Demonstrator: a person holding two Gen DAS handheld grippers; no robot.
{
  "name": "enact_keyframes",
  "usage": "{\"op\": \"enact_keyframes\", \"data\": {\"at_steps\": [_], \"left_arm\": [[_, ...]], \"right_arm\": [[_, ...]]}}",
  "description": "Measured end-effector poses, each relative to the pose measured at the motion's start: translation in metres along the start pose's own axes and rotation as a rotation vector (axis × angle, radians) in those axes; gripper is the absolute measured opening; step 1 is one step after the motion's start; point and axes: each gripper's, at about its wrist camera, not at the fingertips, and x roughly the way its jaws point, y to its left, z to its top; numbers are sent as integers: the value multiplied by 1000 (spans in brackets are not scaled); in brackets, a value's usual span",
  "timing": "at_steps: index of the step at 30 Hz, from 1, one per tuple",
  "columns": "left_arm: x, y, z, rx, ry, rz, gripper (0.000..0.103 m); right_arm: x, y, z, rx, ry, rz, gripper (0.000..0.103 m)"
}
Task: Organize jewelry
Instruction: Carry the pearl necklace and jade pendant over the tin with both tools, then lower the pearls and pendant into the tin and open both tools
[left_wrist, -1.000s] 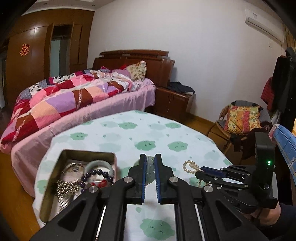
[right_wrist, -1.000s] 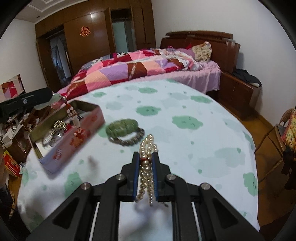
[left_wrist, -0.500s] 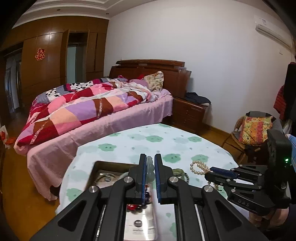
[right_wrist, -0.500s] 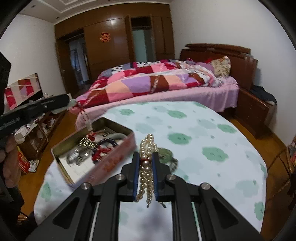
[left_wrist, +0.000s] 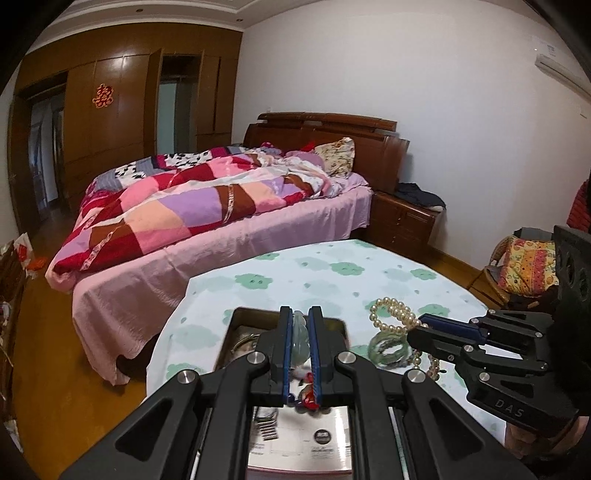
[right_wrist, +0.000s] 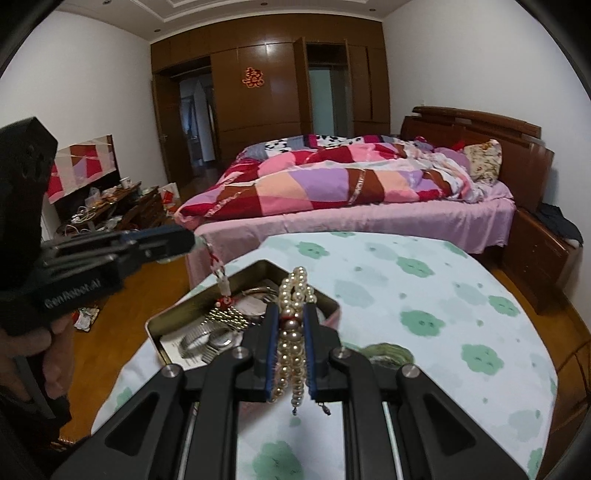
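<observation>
My left gripper (left_wrist: 298, 325) is shut on a pale green jade pendant (left_wrist: 299, 338) with a red cord and holds it above the open metal tin (left_wrist: 231, 332). In the right wrist view the left gripper (right_wrist: 184, 238) hangs the pendant's cord (right_wrist: 221, 275) over the tin (right_wrist: 162, 328), which holds watches and bangles. My right gripper (right_wrist: 290, 317) is shut on a pearl necklace (right_wrist: 293, 295), held above the table near the tin's right side. It also shows in the left wrist view (left_wrist: 417, 328) with the pearls (left_wrist: 391, 314). A green beaded bracelet (left_wrist: 388, 349) lies on the table.
The round table (right_wrist: 424, 295) has a white cloth with green cloud prints. A bed with a patchwork quilt (right_wrist: 351, 184) stands behind it. A nightstand (left_wrist: 402, 221) and a cushioned chair (left_wrist: 524, 266) are to the right. A cluttered low cabinet (right_wrist: 110, 206) is at left.
Both grippers have risen and pulled back, so the table sits lower in view. The left gripper's pendant now hangs over the tin. The right gripper has carried the pearls closer to the tin.
</observation>
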Motion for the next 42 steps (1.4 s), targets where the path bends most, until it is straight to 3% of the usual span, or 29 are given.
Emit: {"op": "enact_keyframes", "data": {"at_steps": [14,42], "left_arm": [[21,23,-20,-34,72,34,8],[62,34,-45,-43,189,52,8]], "right_arm": [[33,21,0,6,20,55,14],[71,28,-21,-16,118,24,14]]}}
